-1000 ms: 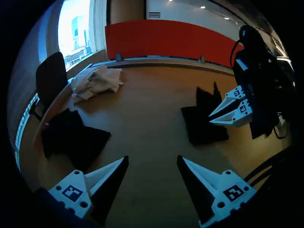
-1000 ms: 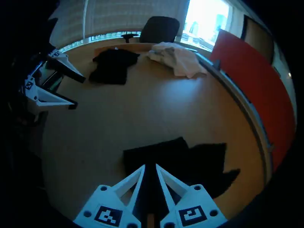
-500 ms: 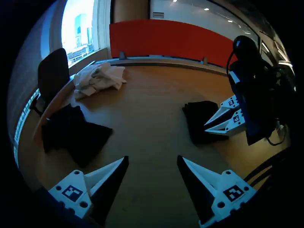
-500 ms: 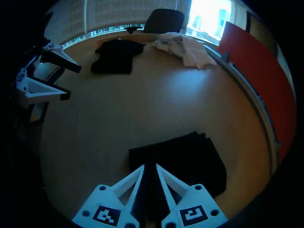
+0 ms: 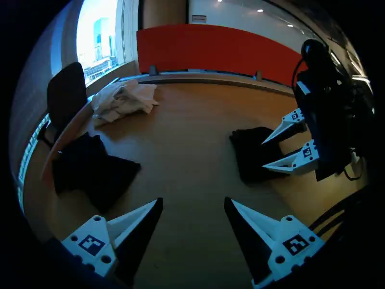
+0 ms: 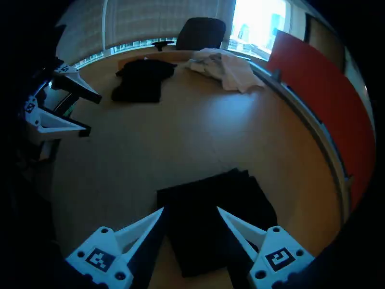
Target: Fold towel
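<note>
A folded black towel (image 6: 216, 219) lies flat on the wooden table (image 6: 183, 135), right under my right gripper (image 6: 190, 214). That gripper stands open with its fingers spread over the towel's near edge, holding nothing. From the left gripper view the same towel (image 5: 252, 154) sits at the right, with the right gripper (image 5: 264, 154) open beside it. My left gripper (image 5: 192, 204) is open over bare table, nothing between its fingers. It appears in the right gripper view (image 6: 91, 113) at the far left, well apart from the towel.
A second crumpled black cloth (image 5: 91, 168) lies near the table's left edge, seen too as a dark cloth (image 6: 139, 79) at the back. A white cloth heap (image 5: 122, 98) lies by the window. An office chair (image 5: 65, 96) stands behind the table. A red partition (image 5: 216, 50) borders the far edge.
My right gripper has opened and let go of the black towel, which now lies folded flat; a second ago part of it stuck out unfolded. The left gripper has hardly moved.
</note>
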A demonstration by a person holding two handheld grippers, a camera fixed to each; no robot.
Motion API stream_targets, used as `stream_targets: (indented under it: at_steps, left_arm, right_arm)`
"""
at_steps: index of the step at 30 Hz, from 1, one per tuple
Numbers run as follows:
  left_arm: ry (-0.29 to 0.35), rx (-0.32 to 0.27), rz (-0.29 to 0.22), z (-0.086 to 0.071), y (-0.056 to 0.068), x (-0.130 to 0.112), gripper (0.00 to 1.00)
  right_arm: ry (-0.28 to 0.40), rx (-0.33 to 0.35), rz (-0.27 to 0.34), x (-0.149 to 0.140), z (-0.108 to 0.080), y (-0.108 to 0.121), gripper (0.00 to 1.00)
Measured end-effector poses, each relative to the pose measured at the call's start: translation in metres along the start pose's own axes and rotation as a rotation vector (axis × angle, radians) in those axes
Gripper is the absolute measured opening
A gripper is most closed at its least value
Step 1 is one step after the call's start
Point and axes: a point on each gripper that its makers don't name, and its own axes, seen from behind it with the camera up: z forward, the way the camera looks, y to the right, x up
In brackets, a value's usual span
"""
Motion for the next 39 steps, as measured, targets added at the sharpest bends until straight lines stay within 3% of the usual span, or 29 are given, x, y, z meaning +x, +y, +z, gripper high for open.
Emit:
stream_targets:
  at_steps: [9,29,39]
  left_arm:
    - [0.005,0.000,0.003,0.001,0.003,0.004,0.94]
    - [0.009,0.000,0.019,0.001,0.006,0.006,0.94]
    - [0.011,-0.006,0.029,0.002,0.010,0.009,0.94]
  right_arm:
    - [0.000,-0.012,0.029,-0.011,-0.009,0.001,0.66]
    - [-0.043,-0.070,0.133,-0.072,-0.042,0.003,0.66]
    - [-0.072,-0.075,0.164,-0.093,-0.042,0.000,0.66]
